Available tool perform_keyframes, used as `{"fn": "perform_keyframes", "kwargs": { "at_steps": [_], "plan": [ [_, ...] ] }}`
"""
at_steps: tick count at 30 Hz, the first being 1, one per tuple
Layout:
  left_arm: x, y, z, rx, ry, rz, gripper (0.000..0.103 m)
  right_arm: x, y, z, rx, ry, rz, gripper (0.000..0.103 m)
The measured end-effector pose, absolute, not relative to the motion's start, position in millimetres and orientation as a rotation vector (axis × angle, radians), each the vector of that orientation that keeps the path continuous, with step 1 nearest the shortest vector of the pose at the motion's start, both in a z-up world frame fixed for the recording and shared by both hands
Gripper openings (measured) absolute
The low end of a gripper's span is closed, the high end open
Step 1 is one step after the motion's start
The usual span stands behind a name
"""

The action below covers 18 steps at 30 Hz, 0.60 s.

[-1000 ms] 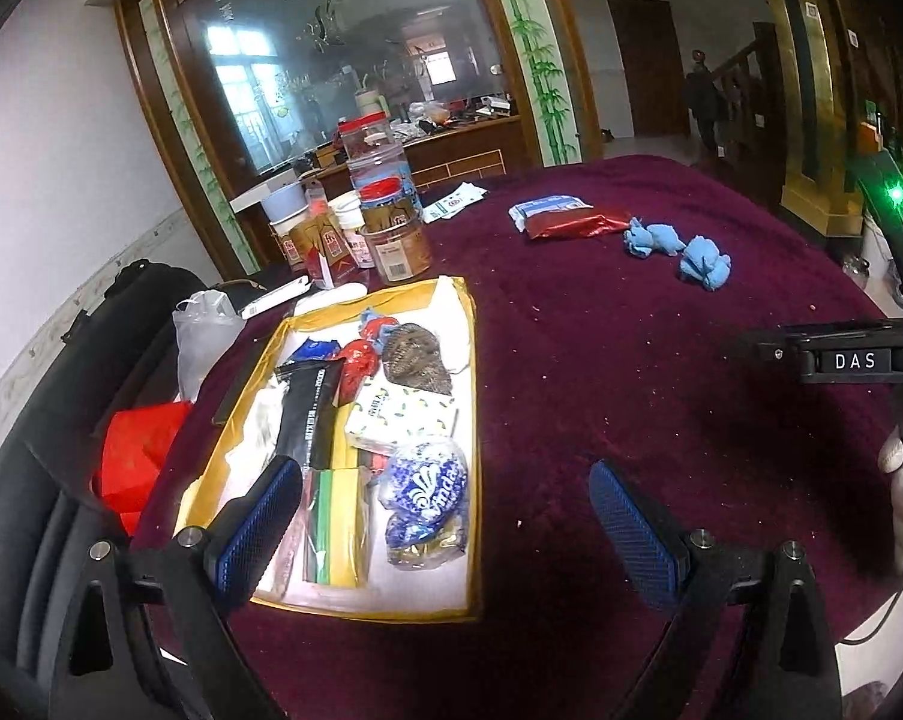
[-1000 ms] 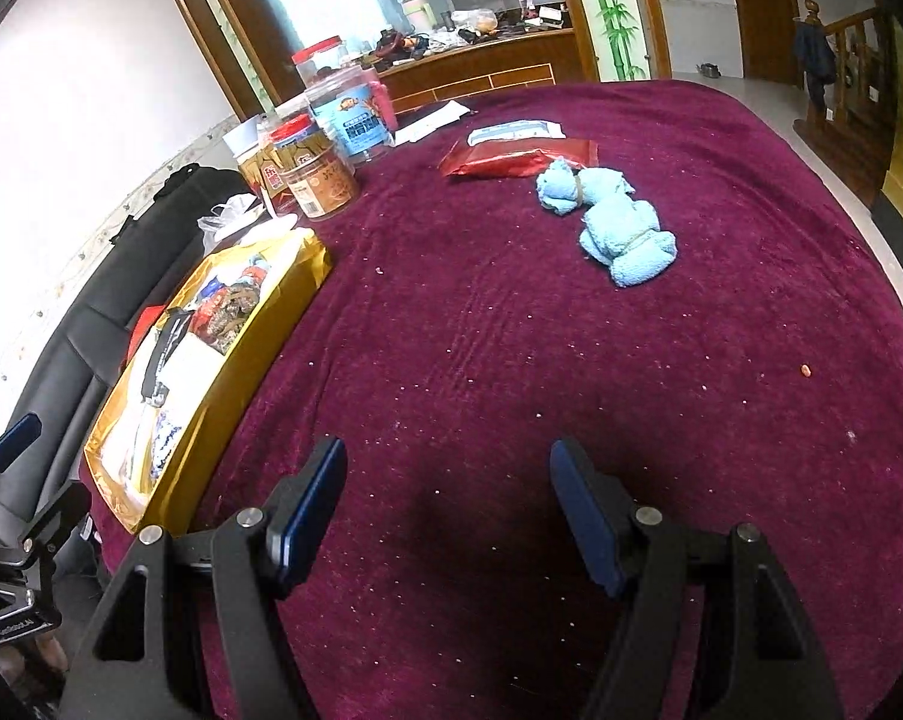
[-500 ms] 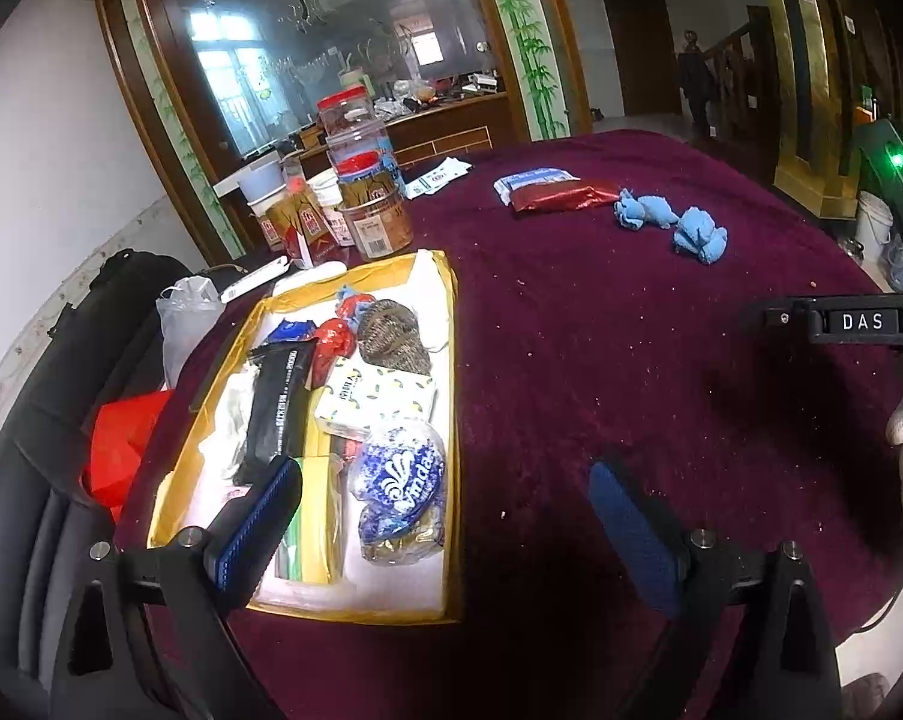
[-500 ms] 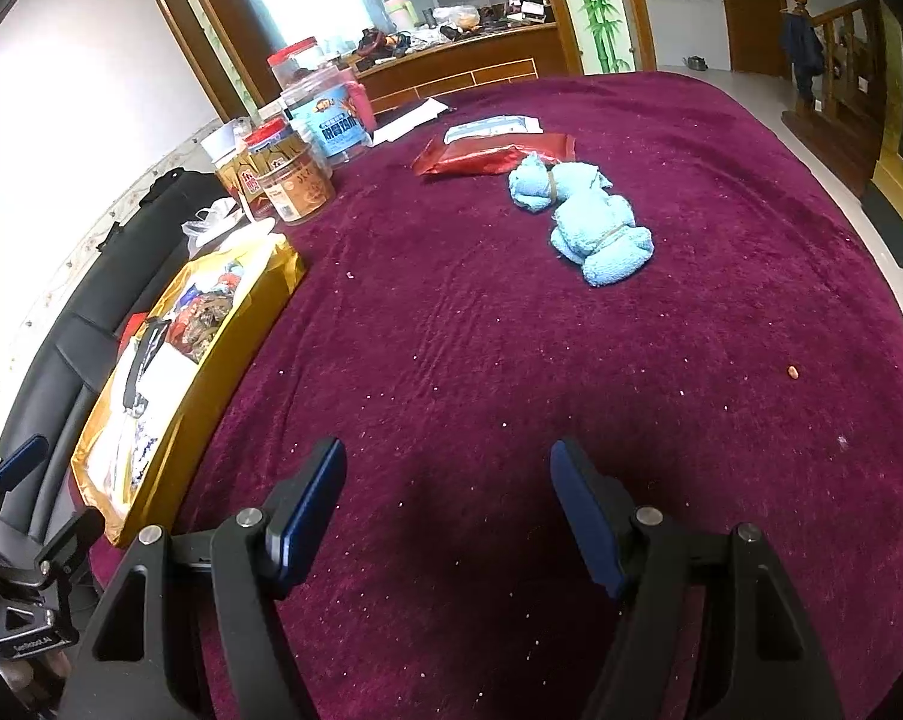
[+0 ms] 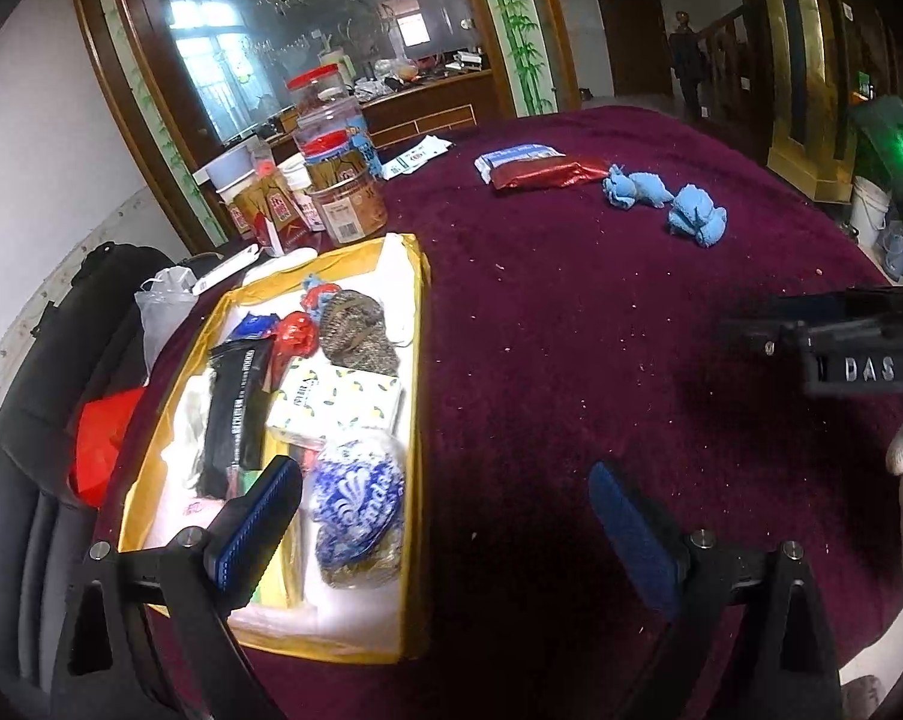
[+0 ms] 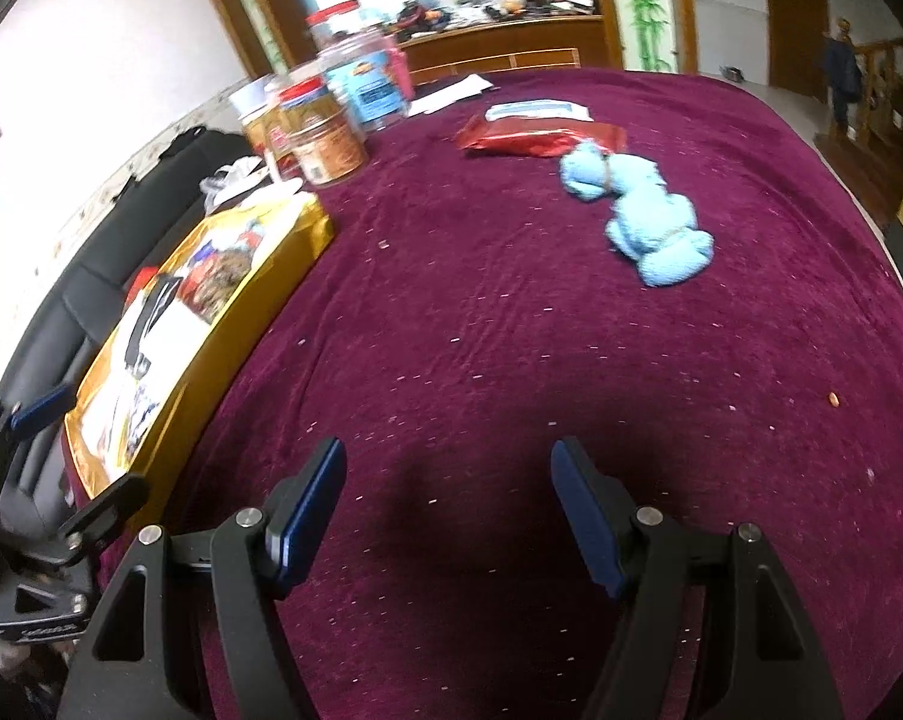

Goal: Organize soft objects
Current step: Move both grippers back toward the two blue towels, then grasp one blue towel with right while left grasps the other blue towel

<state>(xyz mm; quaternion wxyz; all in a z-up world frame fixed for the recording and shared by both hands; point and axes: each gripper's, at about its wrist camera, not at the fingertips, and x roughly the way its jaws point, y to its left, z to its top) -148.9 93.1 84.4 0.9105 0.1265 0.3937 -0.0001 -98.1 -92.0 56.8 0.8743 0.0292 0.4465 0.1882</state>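
Two light blue rolled cloths (image 6: 652, 222) (image 5: 697, 217) lie on the maroon tablecloth (image 6: 511, 330), with a red foil packet (image 6: 541, 137) (image 5: 547, 173) just beyond them. A yellow tray (image 5: 418, 396) (image 6: 295, 240) at the left holds soft packets: a blue-and-white bag (image 5: 358, 492), a lemon-print tissue pack (image 5: 337, 402), a black pouch (image 5: 238, 402). My left gripper (image 5: 445, 516) hovers open over the tray's near right edge, nothing between its fingers. My right gripper (image 6: 448, 507) stands open over bare cloth, well short of the blue cloths.
Jars with red lids (image 5: 343, 198) (image 6: 325, 132) and boxes crowd the table's far left. A black sofa (image 5: 37, 420) with a red bag (image 5: 100, 444) runs along the left edge. The other gripper's body (image 5: 859, 354) sits at the right of the left wrist view.
The left gripper has moved forward and lower, so the tray looks larger and nearer. The right view has shifted slightly, with the blue cloths a little closer. Both grippers keep the same width.
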Motion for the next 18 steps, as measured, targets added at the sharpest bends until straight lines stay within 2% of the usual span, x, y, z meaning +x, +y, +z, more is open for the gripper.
{"fn": "perform_keyframes", "kwargs": {
  "at_steps": [8, 18],
  "plan": [
    [-138.5, 83.8, 75.7, 0.271, 0.837, -0.016, 0.098, -114.7, -50.6, 61.6, -0.101, 0.904, 0.452, 0.075],
    [-133.0, 84.5, 73.1, 0.262, 0.839, -0.028, 0.098, -104.2, -54.5, 65.1, -0.12, 0.885, 0.408, 0.075]
  ]
}}
